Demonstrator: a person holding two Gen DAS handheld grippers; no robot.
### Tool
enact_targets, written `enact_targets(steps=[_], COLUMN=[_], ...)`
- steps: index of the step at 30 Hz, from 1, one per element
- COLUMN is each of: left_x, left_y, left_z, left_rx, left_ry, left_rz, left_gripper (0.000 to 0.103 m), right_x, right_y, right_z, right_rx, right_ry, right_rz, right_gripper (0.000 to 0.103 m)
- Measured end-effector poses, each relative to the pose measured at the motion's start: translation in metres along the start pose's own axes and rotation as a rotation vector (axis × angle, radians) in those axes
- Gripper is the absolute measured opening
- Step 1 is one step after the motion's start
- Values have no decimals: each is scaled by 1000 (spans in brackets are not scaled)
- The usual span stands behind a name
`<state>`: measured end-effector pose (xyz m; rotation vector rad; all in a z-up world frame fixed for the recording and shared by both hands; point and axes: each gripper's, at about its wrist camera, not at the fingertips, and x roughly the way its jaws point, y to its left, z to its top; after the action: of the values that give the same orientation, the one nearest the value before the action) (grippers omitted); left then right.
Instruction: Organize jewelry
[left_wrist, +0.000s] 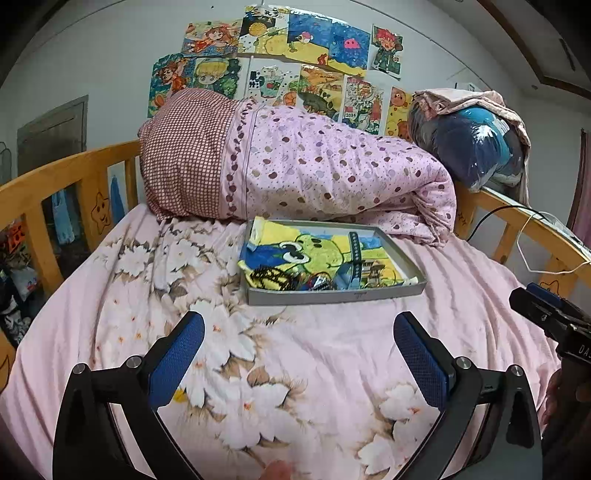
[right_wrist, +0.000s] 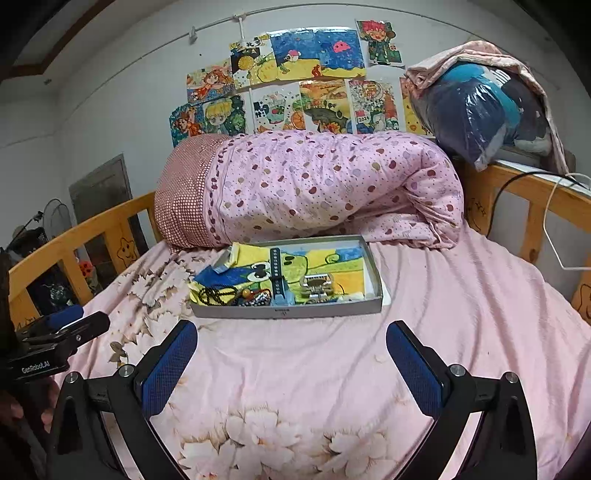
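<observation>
Jewelry sits heaped along the near edge of a shallow grey tray (right_wrist: 286, 314), and that tray lies straight ahead of both grippers on the bed, its long side running left to right across the view. Right gripper (right_wrist: 291, 369) hangs above the sheet with jaws spread wide, nothing between them; left gripper (left_wrist: 299, 358) is just as wide and just as empty. From the right wrist view the tray looks almost centred ahead; from the left it sits a touch to the right, so neither arm looks clearly closer, I'd say. Inside, a dark watch strap (right_wrist: 276, 275) lies with its long axis pointing away from the grippers, a metal link bracelet (right_wrist: 317, 286) to its right, dark beads (right_wrist: 218, 295) at the left end, all on a frog-print cloth (right_wrist: 314, 264). Underneath, a soft pink floral bedsheet (right_wrist: 295, 369), rumpled, so the tray may rock. Behind it, a rolled polka-dot quilt (right_wrist: 314, 184), wooden bed rails (right_wrist: 92, 236), children's drawings (right_wrist: 295, 85) on the wall.
</observation>
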<state>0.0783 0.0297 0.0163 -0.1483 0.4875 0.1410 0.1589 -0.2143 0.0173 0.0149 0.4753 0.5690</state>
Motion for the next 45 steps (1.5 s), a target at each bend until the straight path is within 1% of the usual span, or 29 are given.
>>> enact_targets(steps=[5, 10, 15, 20, 27, 33, 45], left_x=[0, 3, 5, 9, 9, 10, 8], left_y=[0, -1, -5, -3, -5, -4, -5], left_z=[-17, -28, -34, -38, -40, -42, -43], left_rx=[-2, 1, 23, 14, 25, 13, 19], left_ry=[19, 29, 32, 54, 64, 77, 75], left_rz=[23, 31, 39, 34, 28, 14, 13], left_gripper=[100, 100, 100, 100, 100, 100, 100], right_x=[8, 16, 20, 22, 23, 23, 23], right_y=[-3, -3, -2, -3, -3, -1, 0], right_z=[-14, -23, -26, -29, -29, -31, -32], right_rx=[1, 0, -2, 1, 3, 3, 3], right_ry=[33, 66, 75, 91, 93, 91, 96], right_rz=[-30, -31, -26, -22, -20, -20, -18], right_gripper=[103, 103, 103, 103, 103, 103, 103])
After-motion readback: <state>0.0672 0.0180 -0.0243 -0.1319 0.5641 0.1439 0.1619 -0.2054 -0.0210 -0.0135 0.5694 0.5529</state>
